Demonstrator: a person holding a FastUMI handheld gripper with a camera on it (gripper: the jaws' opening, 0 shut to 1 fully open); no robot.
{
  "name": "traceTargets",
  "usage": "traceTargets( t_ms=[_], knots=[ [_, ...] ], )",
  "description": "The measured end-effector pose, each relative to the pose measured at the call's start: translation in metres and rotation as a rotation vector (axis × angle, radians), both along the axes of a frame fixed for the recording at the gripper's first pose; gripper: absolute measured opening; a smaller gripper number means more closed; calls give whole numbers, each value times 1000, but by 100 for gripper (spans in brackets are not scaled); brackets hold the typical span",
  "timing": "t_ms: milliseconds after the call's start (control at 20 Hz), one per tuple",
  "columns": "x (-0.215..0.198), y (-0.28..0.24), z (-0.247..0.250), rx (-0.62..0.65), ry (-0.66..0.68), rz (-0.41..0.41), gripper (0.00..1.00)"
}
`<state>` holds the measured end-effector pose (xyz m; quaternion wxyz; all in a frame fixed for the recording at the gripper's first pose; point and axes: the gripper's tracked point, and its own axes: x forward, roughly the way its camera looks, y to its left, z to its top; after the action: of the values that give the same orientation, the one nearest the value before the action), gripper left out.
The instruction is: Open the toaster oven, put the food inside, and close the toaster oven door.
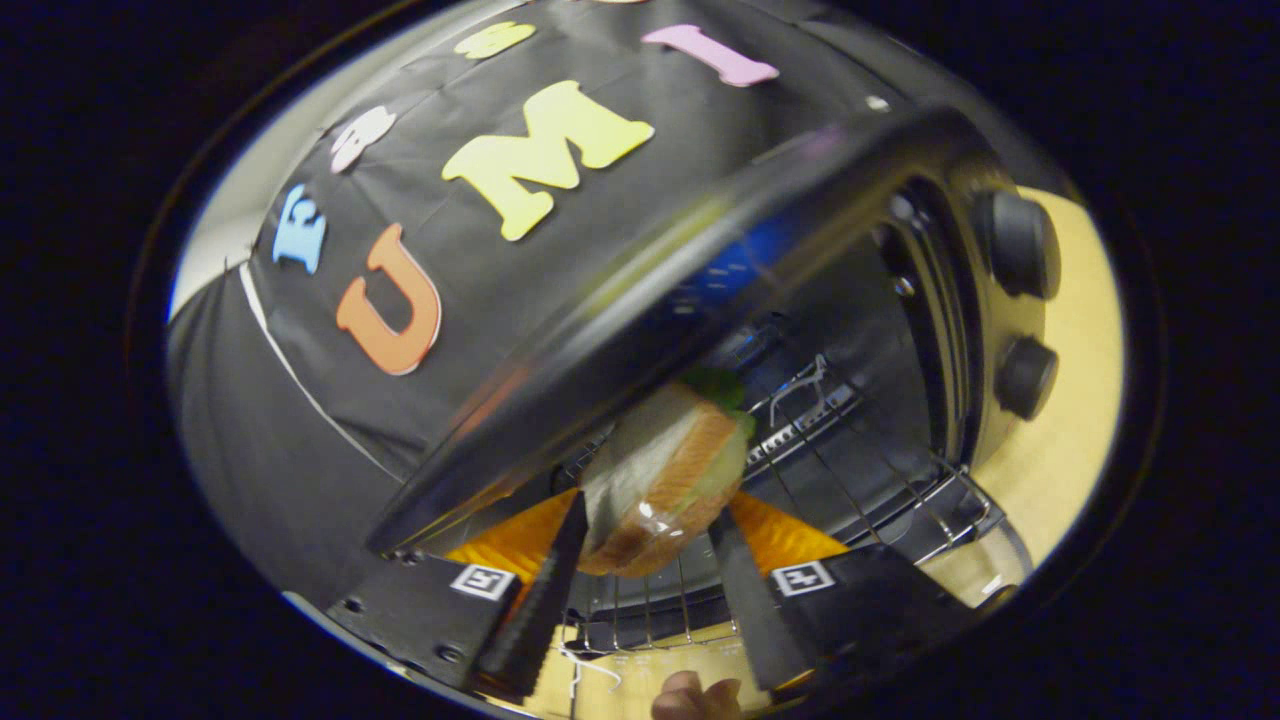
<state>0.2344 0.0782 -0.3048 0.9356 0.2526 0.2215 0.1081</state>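
A sandwich (665,480) — pale bread with a toasted crust, an orange filling and a bit of green leaf at its far end, wrapped in clear film — sits clamped between the two dark fingers of the gripper (650,560). Both fingers (545,590) press against its sides, one on each, and the sandwich points forward past their tips.

The sandwich is held at the mouth of the toaster oven (900,300), just above the wire rack (850,470) that runs across the inside. Its leafy end reaches into the open chamber, while the near end is level with the front of the rack. I cannot tell whether it touches the wires.

The whole scene appears strongly tilted. The dark roof of the oven slants across above the sandwich, shiny and reflecting light. Beside the chamber, on the oven's front panel, are two round black knobs (1020,245), one near the other.

The oven stands on a light wooden table (1060,420). Just below the fingers, part of a person's hand (695,697) shows.
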Motion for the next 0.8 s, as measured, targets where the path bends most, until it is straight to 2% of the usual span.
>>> traceTargets(
  t_ms=[100, 400, 500, 600, 650, 800],
  knots=[
    [0, -19, -10, -248, -1, 8, 100],
    [-4, -24, -11, -454, -28, 63, 100],
    [-5, -29, -7, -611, -57, 83, 100],
    [-12, -33, -18, -826, -38, 162, 100],
    [-10, -40, -16, -890, -43, 166, 100],
    [-29, -37, -30, -825, 88, 230, 100]
  ],
)
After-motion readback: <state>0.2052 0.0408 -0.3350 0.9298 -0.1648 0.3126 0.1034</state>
